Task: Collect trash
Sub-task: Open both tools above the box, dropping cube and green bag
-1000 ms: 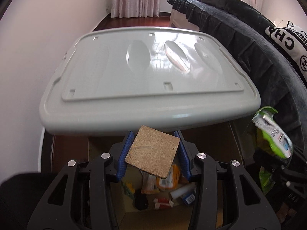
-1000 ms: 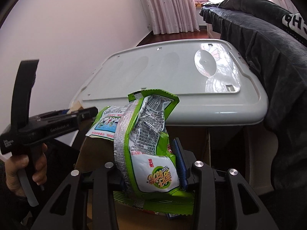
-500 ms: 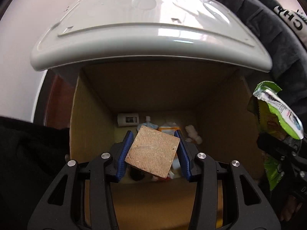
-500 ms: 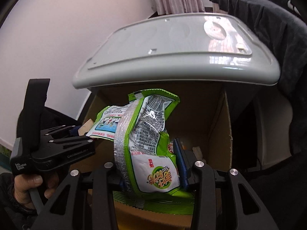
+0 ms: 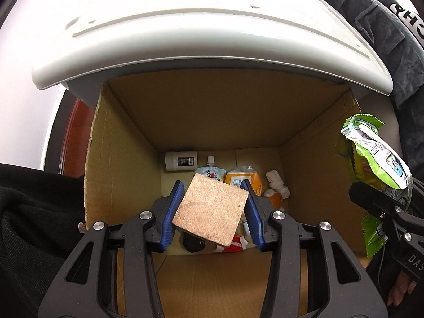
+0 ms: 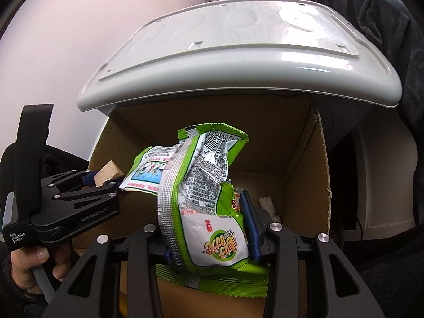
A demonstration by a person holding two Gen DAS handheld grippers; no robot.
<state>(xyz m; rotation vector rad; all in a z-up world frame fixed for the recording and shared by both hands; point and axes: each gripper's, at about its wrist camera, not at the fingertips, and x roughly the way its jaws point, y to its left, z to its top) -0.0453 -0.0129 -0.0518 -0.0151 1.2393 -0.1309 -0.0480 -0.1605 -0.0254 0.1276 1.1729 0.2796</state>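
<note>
Left hand-held gripper [image 5: 212, 212], blue pads clamped on a tilted square of brown particle board [image 5: 210, 213], hangs over the open cardboard box [image 5: 119, 159]. Right hand-held gripper [image 6: 206, 228] pinches a crumpled green snack wrapper [image 6: 201, 185] above the same box. Discarded packets [image 5: 242, 180] lie on the box floor; a white plastic lid [image 5: 185, 26] overhangs its far edge.
</note>
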